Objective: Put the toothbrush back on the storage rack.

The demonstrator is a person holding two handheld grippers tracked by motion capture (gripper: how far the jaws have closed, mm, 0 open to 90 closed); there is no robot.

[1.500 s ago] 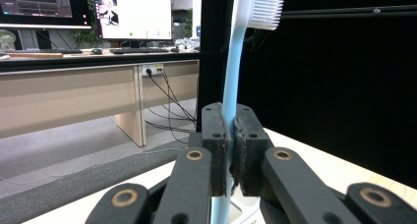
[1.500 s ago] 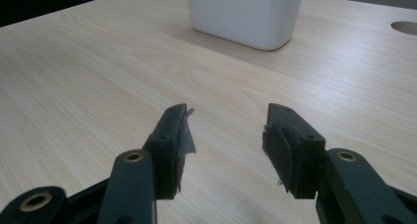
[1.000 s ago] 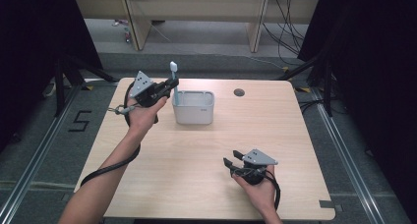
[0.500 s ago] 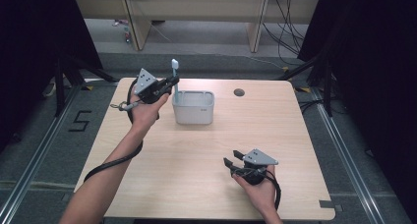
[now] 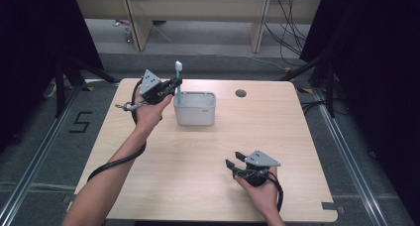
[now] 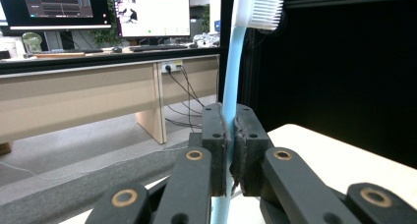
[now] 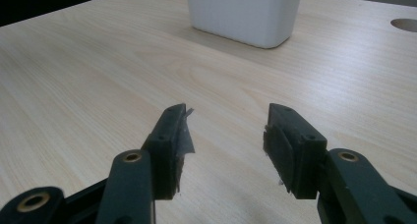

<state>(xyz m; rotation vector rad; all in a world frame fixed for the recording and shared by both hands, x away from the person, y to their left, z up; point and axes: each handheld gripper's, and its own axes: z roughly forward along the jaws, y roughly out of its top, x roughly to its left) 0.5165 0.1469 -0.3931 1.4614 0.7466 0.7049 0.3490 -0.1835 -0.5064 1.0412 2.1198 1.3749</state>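
Observation:
A light blue toothbrush with white bristles at the top stands upright between the pads of my left gripper, which is shut on its handle. In the high view that left gripper is held above the table's back left, just left of a white rectangular container, and the toothbrush points up. My right gripper rests low near the table's front right, open, with nothing between its fingers. In the right gripper view its jaws stand apart over bare wood, facing the white container.
The light wooden table has a round cable hole at the back right. Beyond the table's far edge lie a grey floor, wooden desk legs and cables. Black curtains close both sides.
The left hand with the toothbrush has shifted slightly. The right gripper has stayed where it was.

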